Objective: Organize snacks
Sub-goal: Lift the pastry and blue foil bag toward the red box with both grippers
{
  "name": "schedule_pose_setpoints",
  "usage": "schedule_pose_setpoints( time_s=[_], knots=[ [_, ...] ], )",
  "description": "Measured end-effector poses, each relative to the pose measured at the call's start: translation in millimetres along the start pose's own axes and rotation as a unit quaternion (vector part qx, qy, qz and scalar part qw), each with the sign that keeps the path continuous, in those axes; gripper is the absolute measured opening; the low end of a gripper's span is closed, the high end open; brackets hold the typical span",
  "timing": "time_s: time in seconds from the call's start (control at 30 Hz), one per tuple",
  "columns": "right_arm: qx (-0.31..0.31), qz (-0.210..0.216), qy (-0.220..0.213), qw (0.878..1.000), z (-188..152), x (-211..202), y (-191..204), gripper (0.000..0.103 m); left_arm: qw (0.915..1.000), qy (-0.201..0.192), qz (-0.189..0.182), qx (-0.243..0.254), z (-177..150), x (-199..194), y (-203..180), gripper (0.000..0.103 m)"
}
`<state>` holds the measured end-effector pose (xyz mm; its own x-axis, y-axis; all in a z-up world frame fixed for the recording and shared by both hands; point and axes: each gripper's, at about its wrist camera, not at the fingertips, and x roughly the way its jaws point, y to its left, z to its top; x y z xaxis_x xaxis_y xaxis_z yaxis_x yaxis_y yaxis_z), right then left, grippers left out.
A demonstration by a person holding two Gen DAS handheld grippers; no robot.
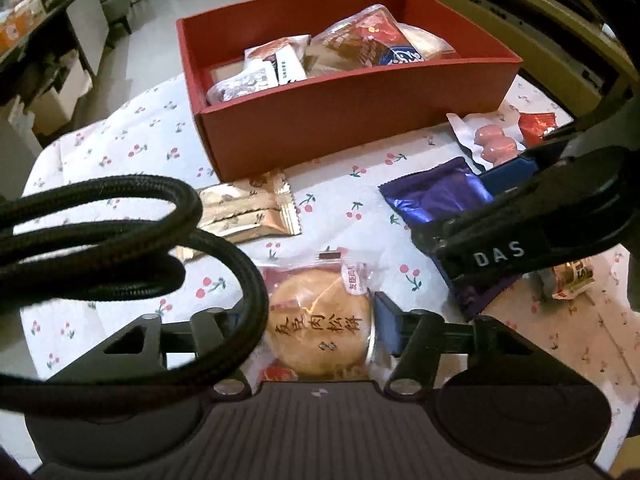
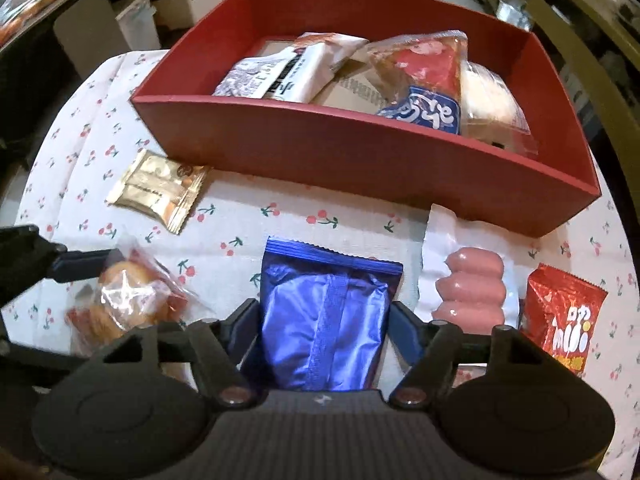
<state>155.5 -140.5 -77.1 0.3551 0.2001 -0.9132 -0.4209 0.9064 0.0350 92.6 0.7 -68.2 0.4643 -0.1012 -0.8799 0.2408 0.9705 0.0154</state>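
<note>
An open box sits at the far side of the tabletop, holding several snack packets piled together. In front of the box, on the tabletop, lie five loose items. Seen from the right wrist view, from left to right: a wrapped round pastry nearest the left edge, a flat biscuit packet behind it and close to the box's front wall, a foil pouch in the middle, a sausage pack just beside it, and a small snack bag farthest right.
</note>
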Motion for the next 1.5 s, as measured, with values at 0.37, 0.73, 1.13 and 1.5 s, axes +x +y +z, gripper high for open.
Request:
schedule_pose_setpoints(
  time_s=[0.37,0.73,1.13,1.5],
  knots=[
    [0.014,0.008,-0.034,0.999,-19,-32,-4,0.082,0.9995,-0.011,-0.019,-0.022,-3,-17,7,0.062],
    [0.018,0.007,-0.057,0.998,-20,-50,-3,0.082,0.9981,-0.044,-0.03,-0.032,9,-30,5,0.062],
    [0.01,-0.004,-0.067,0.998,-19,-54,-3,0.082,0.9976,-0.059,-0.024,-0.029,16,-37,2,0.062],
    [0.014,-0.007,-0.076,0.997,-16,-59,-7,0.082,0.9971,-0.071,-0.016,-0.022,23,-41,-1,0.062]
  ],
)
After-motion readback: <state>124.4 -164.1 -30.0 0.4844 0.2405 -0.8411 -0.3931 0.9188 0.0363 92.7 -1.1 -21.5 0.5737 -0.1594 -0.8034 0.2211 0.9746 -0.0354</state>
